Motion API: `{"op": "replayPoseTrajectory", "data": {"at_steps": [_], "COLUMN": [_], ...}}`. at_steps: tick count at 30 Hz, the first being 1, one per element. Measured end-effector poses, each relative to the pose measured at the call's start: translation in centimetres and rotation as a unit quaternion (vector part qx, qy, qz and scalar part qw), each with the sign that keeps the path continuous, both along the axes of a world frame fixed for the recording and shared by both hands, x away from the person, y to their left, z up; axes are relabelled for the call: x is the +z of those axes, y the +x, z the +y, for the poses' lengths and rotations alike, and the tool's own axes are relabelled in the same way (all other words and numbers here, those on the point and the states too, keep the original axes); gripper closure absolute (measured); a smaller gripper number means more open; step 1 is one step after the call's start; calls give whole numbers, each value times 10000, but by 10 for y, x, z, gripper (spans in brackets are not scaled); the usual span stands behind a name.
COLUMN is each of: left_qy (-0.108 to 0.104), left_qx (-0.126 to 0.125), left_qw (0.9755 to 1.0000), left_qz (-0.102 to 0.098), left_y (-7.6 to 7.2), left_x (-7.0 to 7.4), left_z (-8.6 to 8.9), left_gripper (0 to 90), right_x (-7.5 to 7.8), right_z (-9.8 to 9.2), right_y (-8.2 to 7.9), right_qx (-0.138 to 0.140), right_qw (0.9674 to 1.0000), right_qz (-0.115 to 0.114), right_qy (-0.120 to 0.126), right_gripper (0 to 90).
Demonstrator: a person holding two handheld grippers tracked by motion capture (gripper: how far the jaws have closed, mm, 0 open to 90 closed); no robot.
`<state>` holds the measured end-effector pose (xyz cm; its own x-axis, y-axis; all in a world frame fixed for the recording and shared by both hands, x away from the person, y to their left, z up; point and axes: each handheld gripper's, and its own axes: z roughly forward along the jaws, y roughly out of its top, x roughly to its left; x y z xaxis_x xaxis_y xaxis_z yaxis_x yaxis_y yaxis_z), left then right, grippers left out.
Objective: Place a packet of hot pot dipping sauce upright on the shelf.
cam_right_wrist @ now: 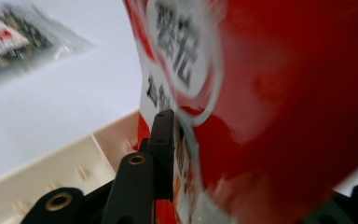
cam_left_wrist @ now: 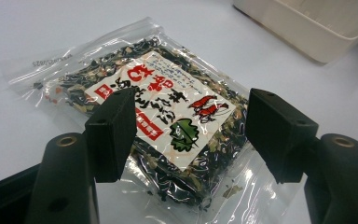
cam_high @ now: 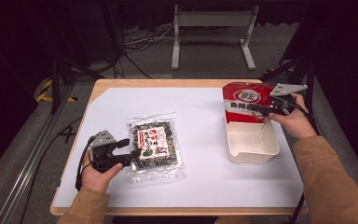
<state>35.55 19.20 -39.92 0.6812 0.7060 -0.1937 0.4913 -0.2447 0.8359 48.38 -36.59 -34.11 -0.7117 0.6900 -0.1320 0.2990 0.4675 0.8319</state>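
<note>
Red and glossy, a foil snack pouch with a white round label [cam_high: 247,103] stands upright at the far end of a cream plastic bin [cam_high: 253,148] on the right of the white-covered table [cam_high: 205,186]. The right gripper [cam_high: 261,111] is at its side. In the right gripper view one black jaw lies against the pouch's face and the pouch fills the gap between the jaws, yet the blur leaves it unclear whether the pads press or have let go. Held upright like this, the pouch looks set to drop into the bin on its bottom edge rather than flat.

Across the table, a clear plastic bag of dark dried flakes with a white and red label [cam_high: 156,145] lies flat on the sheet, well apart from the bin. The left gripper [cam_high: 129,148] sits low at the bag's near left edge, its jaws spread wide to either side of the bag's corner and pressing on nothing. That waiting pose suggests this bag is next in line, with the hand poised while the other finishes at the bin.
</note>
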Motion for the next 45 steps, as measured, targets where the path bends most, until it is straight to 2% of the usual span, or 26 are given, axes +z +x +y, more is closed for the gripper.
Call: {"op": "replayPoseTrajectory", "data": {"at_steps": [1, 3, 4, 12, 20, 21, 22, 24, 26, 29, 31, 34, 35, 37, 39, 41, 45], "left_qy": [-18, -15, -13, -23, -7, -18, -15, -28, -44, -35, -11, -24, -24, -16, -29, -12, 6], "left_qx": [3, -1, -2, -4, -21, -19, -27, -13, 8, 17, 28, 37, 37, 35, 35, 20, 72], "left_qw": [10000, 10000, 10000, 10000, 10000, 10000, 10000, 10000, 10000, 10000, 10000, 10000, 10000, 10000, 10000, 10000, 10000], "left_qz": [16, 13, 4, 26, 20, 29, 25, 12, 41, 4, 13, 23, 23, 2, 31, 8, -27], "left_y": [0, 0, 0, 1, 1, 1, 2, 1, 1, 3, 4, 4, 4, 5, 5, 7, 10], "left_x": [0, 0, 0, 0, 0, -1, -1, 0, 0, -1, -1, -1, -1, -1, -1, -1, -1], "left_z": [-1, -1, 0, -1, -3, -3, -3, -3, -1, 1, 1, 0, 0, -1, -1, -1, -1], "left_gripper": [346, 346, 346, 346, 346, 346, 346, 346, 346, 346, 345, 342, 342, 340, 339, 333, 314], "right_x": [6, 6, 4, -5, -11, -13, -19, -23, -22, -20, -19, -16, -16, -10, -9, -5, 0], "right_z": [-1, -1, -1, -9, -12, -10, -6, -2, -3, -10, -14, -18, -18, -22, -22, -26, -30], "right_y": [-1, -2, -3, -5, -5, -4, -3, -2, -2, -4, -8, -12, -12, -18, -19, -27, -38], "right_qx": [44, 69, 48, -65, -150, -148, -151, -131, -155, -180, -165, -179, -179, -256, -259, -330, -492], "right_qw": [10000, 9999, 9999, 9991, 9986, 9981, 9973, 9972, 9973, 9979, 9984, 9987, 9987, 9982, 9982, 9979, 9971], "right_qz": [27, 72, 164, 419, 499, 594, 670, 675, 666, 618, 537, 404, 404, 237, 216, 143, 140], "right_qy": [-19, -22, -9, 81, 130, 11, -273, -288, -259, -58, 19, 245, 245, 479, 503, 545, 560], "right_gripper": [858, 883, 898, 899, 899, 899, 900, 899, 898, 889, 851, 727, 727, 627, 602, 512, 475]}}
